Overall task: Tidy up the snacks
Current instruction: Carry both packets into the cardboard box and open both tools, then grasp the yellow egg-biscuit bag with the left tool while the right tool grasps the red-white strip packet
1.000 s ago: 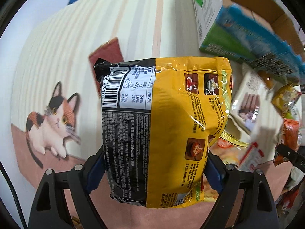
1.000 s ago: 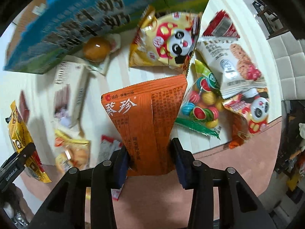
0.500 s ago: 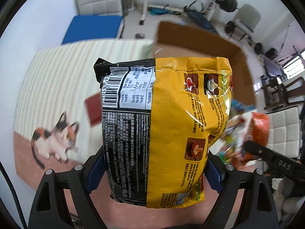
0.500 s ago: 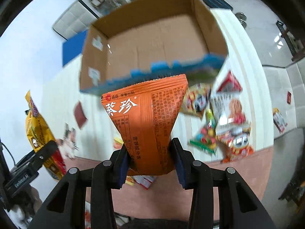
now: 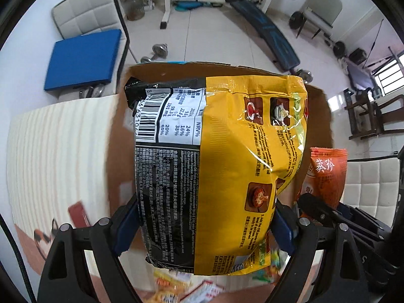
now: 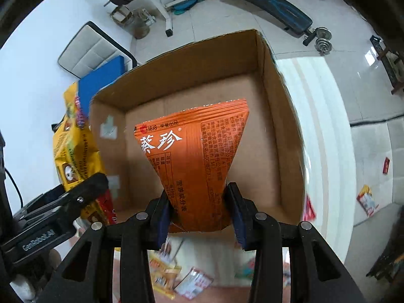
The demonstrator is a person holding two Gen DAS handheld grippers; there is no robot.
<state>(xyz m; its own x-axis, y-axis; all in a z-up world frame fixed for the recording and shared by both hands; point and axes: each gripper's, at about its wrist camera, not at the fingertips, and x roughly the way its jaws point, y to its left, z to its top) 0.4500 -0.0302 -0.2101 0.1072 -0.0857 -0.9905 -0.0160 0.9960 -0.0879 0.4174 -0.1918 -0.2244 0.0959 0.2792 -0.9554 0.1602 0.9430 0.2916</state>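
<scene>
Cream striped tablecloth with cat print (image 5: 58,151), open brown cardboard box (image 6: 277,116) on it — loose snack packets (image 6: 194,281), blurred, alongside

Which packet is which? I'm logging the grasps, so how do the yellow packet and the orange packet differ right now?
The yellow packet sits in the left gripper; the orange packet sits in the right gripper. The yellow packet is wide, with a black barcode panel; the orange packet is plain orange and pinched narrow at the jaws, fanning out above. Both are clamped near their lower ends and held up in front of the open cardboard box.
</scene>
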